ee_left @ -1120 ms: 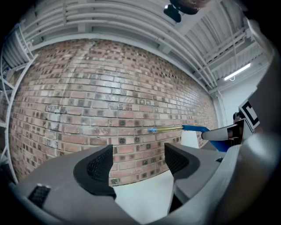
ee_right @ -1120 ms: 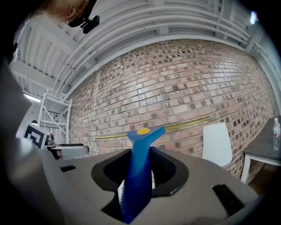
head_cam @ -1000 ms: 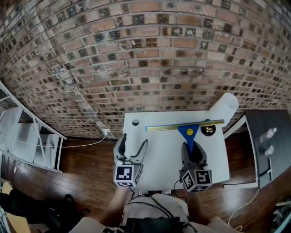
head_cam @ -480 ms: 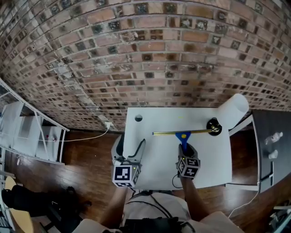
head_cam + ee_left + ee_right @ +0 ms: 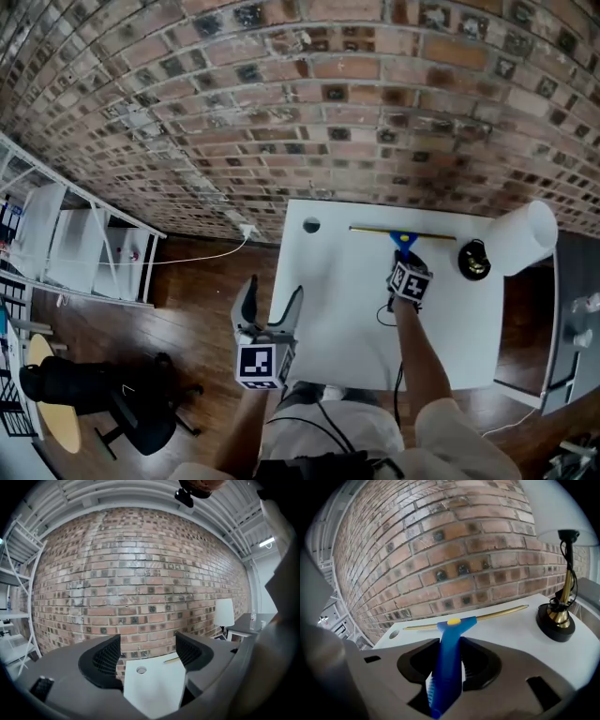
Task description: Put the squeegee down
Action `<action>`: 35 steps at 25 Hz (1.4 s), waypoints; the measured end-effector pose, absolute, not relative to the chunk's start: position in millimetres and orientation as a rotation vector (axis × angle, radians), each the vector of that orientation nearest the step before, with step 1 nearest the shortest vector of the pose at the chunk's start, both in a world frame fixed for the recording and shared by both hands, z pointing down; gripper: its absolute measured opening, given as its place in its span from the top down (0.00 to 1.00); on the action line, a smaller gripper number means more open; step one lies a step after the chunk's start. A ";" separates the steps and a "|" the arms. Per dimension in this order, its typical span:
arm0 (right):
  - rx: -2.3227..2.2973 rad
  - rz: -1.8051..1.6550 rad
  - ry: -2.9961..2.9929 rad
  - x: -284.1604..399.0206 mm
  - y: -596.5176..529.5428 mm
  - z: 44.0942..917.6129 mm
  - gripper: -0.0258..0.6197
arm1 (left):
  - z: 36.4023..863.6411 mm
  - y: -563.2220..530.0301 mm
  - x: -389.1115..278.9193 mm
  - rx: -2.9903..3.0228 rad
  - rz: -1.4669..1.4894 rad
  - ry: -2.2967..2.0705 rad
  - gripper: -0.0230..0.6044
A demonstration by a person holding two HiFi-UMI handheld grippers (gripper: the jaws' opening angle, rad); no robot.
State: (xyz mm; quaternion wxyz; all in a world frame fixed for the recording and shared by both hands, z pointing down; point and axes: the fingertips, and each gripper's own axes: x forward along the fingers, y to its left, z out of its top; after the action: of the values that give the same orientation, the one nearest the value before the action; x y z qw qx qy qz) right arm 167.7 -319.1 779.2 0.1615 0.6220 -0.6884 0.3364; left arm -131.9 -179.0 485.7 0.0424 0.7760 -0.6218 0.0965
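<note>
The squeegee has a blue handle [image 5: 404,243] [image 5: 447,660] and a long brass blade [image 5: 384,230] [image 5: 499,613]. My right gripper [image 5: 406,257] [image 5: 449,667] is shut on the handle. It holds the blade crosswise, low over the far edge of the white table [image 5: 347,309], close to the brick wall. I cannot tell whether the blade touches the tabletop. My left gripper [image 5: 269,309] [image 5: 147,656] hangs open and empty at the table's near left corner. In its view the table [image 5: 154,688] and the blade's end [image 5: 171,659] show between its jaws.
A lamp with a black and brass base [image 5: 473,260] [image 5: 555,620] and a white shade [image 5: 523,236] stands at the table's far right. A round hole [image 5: 311,225] pierces the far left corner. White shelving [image 5: 84,253] and a black chair [image 5: 94,394] stand left, with a wall plug [image 5: 247,230] by the table.
My right gripper has sunk and reached forward with the squeegee, bringing the blade from mid-air down to the table's far edge. My left gripper has drifted slightly lower and leftward.
</note>
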 end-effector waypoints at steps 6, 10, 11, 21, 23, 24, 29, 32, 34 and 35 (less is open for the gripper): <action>1.791 1.068 -1.871 170.8 -343.1 808.2 0.72 | 486.9 -188.4 -130.8 2.356 0.310 -1.905 0.39; 1.769 1.083 -1.842 171.0 -341.9 821.4 0.72 | 490.0 -193.6 -125.7 2.372 0.312 -1.884 0.39; 1.755 1.080 -1.841 171.3 -341.2 823.7 0.72 | 490.4 -194.5 -123.6 2.377 0.310 -1.874 0.39; 1.638 0.876 -2.156 159.5 -337.0 752.7 0.43 | 496.0 -199.9 -108.7 2.460 0.278 -1.737 0.39; 1.672 0.738 -2.264 158.7 -335.2 702.8 0.38 | 490.6 -203.2 -101.3 2.502 0.272 -1.712 0.39; 1.691 0.668 -2.318 158.4 -332.2 675.3 0.35 | 486.6 -204.2 -97.5 2.521 0.259 -1.701 0.39; 1.786 0.319 -2.495 162.1 -294.5 542.4 0.27 | 462.6 -201.7 -84.5 2.592 0.166 -1.667 0.39; 1.750 0.006 -2.471 157.9 -263.1 478.4 0.18 | 452.7 -194.8 -83.7 2.646 0.109 -1.649 0.39; 1.727 -0.127 -2.486 147.3 -240.5 439.2 0.15 | 441.9 -186.5 -82.2 2.678 0.057 -1.631 0.39; 1.745 -0.155 -2.523 143.5 -229.1 421.0 0.15 | 436.3 -182.2 -82.2 2.693 0.036 -1.630 0.39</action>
State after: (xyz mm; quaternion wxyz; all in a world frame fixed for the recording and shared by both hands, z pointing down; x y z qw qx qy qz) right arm 143.5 -229.1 421.0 0.0352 0.5679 -0.8208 -0.0504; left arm -82.2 -182.2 436.3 -0.0033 0.8555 -0.5176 0.0113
